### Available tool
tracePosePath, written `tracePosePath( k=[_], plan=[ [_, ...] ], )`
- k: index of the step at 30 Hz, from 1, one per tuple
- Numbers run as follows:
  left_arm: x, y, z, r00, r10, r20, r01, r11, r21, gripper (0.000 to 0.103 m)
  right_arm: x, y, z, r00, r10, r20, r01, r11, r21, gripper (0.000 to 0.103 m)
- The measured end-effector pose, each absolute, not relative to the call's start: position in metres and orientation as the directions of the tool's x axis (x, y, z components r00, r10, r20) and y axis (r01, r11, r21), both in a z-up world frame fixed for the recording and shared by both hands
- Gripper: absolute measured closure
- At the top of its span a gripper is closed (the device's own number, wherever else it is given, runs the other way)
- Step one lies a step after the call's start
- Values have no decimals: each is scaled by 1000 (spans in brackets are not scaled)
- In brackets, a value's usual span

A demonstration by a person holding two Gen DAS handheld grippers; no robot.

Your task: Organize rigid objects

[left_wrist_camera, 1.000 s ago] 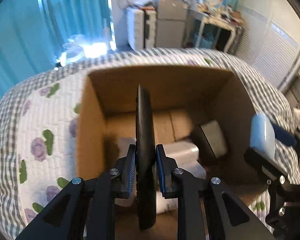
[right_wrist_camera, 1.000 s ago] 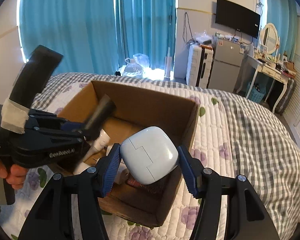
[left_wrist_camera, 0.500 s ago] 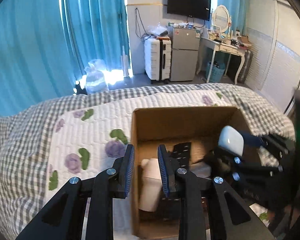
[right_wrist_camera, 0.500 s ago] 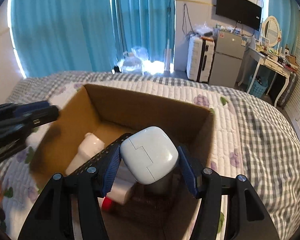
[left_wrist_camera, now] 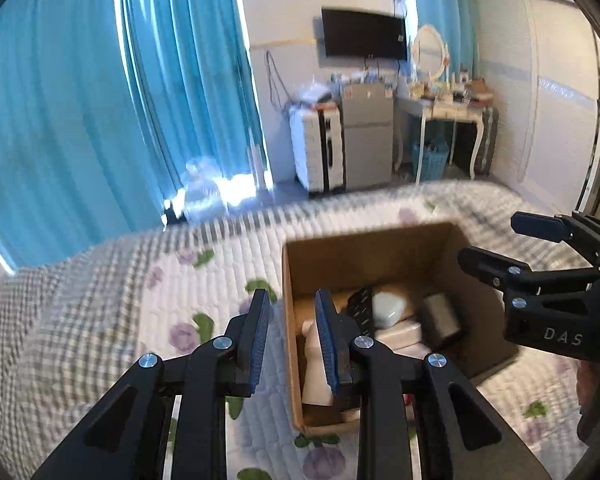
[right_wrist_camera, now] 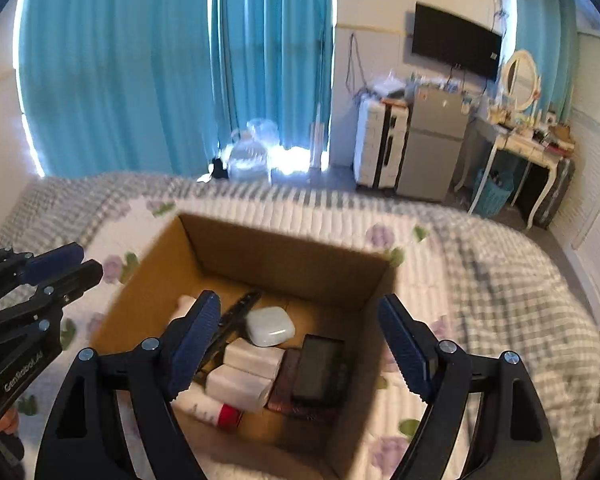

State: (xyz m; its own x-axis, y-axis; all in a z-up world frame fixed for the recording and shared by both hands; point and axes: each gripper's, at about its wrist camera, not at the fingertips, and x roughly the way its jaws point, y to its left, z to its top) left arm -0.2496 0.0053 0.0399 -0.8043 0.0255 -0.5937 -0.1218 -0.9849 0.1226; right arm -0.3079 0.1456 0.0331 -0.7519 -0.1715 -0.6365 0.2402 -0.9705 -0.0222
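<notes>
The cardboard box (right_wrist_camera: pixel 284 264) sits on the quilted floral bedspread (right_wrist_camera: pixel 460 280), open at the top. Around it: teal curtains (right_wrist_camera: pixel 120 68) at 11 o'clock, a wall-mounted television (right_wrist_camera: pixel 456 46) at 1 o'clock, a small grey fridge (right_wrist_camera: pixel 434 142) and a white suitcase (right_wrist_camera: pixel 378 144) below it, and a dressing table (right_wrist_camera: pixel 528 144) at 2 o'clock. Nothing stands between my fingers and the box opening.

My right gripper (right_wrist_camera: pixel 300 344) is opening; its blue pads stand wide apart with nothing between them and touching nothing. My left gripper (left_wrist_camera: pixel 292 340) shows a narrow gap between its pads, also with nothing in it (it appears in the right wrist view at 9 o'clock, beside the box's left wall).

The white earbud case (right_wrist_camera: pixel 270 326) lies inside the box, below and between my right fingers, just toward the left one, well apart from both pads. It rests against a black remote (right_wrist_camera: pixel 236 316) leaning at its 9 o'clock. White rectangular boxes (right_wrist_camera: pixel 244 372) lie at its 6 o'clock, a white bottle with a red cap (right_wrist_camera: pixel 216 408) at 7 o'clock, and a dark flat device (right_wrist_camera: pixel 320 368) at 4 o'clock. In the left wrist view the box is at 3 o'clock of my left fingers.
</notes>
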Motion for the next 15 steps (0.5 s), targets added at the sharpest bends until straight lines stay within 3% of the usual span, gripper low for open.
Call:
tracePosePath(
  k=[3,5,10,12,14,15],
  plan=[
    [-213,8,81,-841,36,-540,-111,-988,107,71,-275,151,73,-790,-152,-594,226,-973,-52,22],
    [-195,6,102,-862,32,-506,-101,-989,110,45,-248,156,102,-815,-151,-560,220,-974,-57,22],
    [-132,7,144,-918,42,-394,-98,-988,122,44,-181,159,156,-849,-176,-498,235,-970,-58,22],
    [-111,7,151,-925,48,-378,-99,-988,116,37,-153,158,168,-857,-202,-474,257,-965,-53,22],
    [-97,6,153,-930,31,-366,-80,-990,120,14,-135,159,175,-868,-202,-453,255,-965,-59,20],
    [-87,3,152,-937,23,-349,-67,-991,114,8,-121,159,177,-879,-200,-434,248,-967,-58,18]
  ],
)
